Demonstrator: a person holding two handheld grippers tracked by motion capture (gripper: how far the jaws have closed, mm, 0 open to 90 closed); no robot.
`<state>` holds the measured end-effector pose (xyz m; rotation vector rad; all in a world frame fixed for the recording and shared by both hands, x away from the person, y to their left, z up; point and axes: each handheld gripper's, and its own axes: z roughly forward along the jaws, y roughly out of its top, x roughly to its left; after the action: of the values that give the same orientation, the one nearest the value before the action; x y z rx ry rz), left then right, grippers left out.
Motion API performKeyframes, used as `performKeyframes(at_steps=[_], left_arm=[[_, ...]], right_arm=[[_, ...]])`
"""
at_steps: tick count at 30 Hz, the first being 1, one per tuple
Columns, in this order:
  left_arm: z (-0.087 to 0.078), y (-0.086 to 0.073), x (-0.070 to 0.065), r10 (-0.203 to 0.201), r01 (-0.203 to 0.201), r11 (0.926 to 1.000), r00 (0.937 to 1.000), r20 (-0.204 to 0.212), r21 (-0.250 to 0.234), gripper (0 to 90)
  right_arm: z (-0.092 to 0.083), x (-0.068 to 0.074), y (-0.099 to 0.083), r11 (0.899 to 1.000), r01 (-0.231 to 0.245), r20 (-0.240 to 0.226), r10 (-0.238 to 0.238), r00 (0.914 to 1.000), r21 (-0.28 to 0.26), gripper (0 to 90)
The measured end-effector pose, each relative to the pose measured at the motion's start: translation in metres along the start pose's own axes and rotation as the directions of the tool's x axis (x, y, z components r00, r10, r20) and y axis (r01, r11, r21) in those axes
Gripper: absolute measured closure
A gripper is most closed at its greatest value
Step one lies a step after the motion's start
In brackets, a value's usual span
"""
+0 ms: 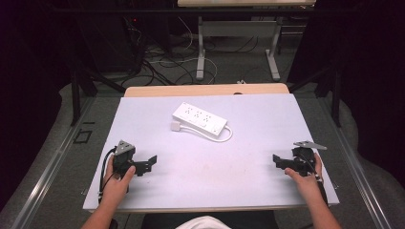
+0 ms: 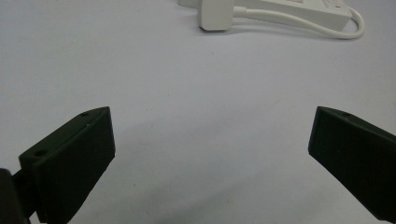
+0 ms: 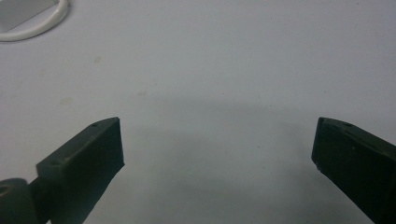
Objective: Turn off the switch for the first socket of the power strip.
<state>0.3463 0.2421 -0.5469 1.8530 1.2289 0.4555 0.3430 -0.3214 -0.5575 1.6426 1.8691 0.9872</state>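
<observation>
Toward the far middle of the pale surface (image 1: pixel 258 191) lies a white power strip (image 1: pixel 199 119), set at a slant with its outlets facing up. Its white cord (image 1: pixel 228 137) loops out from the strip's right end and curls back along the near side to a white plug (image 1: pixel 175 126), which rests on the surface just beside the strip's near left corner. In the left gripper view the plug (image 2: pixel 215 15) sits at the top of the frame with the cord (image 2: pixel 327 29) curving away behind it and the strip's long edge (image 2: pixel 299 10) beyond; in the right gripper view a bend of the cord (image 3: pixel 38 25) shows at the top left corner.

Well apart from the strip, near the front left of the surface, the left gripper (image 1: pixel 152 162) is held in the person's left hand (image 1: pixel 118 179), pointing to the right. Its fingers (image 2: pixel 77 158) stand wide apart with nothing between them but bare surface. A black cable trails from it toward the front edge, and a grey three-cornered plate sits on top.

Near the front right corner, the right gripper (image 1: pixel 277 161) is held in the right hand (image 1: pixel 305 177), pointing to the left, toward the other gripper. Its fingers (image 3: pixel 86 161) are likewise spread wide and hold nothing, low over the surface.

Beyond the far edge, a tangle of cables (image 1: pixel 167 59) lies on the floor around the legs of another table (image 1: pixel 239 28).
</observation>
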Motion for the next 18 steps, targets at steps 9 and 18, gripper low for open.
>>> performKeyframes(at_steps=[9, 18], left_arm=[[0.0012, -0.0003, -0.0003, -0.003, 0.003, 1.0000, 1.0000, -0.004, -0.008, 0.6], [0.0013, -0.0002, -0.0001, 0.000, 0.000, 1.0000, 1.0000, -0.002, -0.007, 0.6]], right_arm=[[0.0006, 0.0004, -0.0006, 1.000, -0.003, 0.004, 0.003, 1.0000, 0.003, 1.6], [0.0015, 0.0025, -0.0017, 1.000, -0.003, -0.001, 0.003, 1.0000, 0.007, 2.1]])
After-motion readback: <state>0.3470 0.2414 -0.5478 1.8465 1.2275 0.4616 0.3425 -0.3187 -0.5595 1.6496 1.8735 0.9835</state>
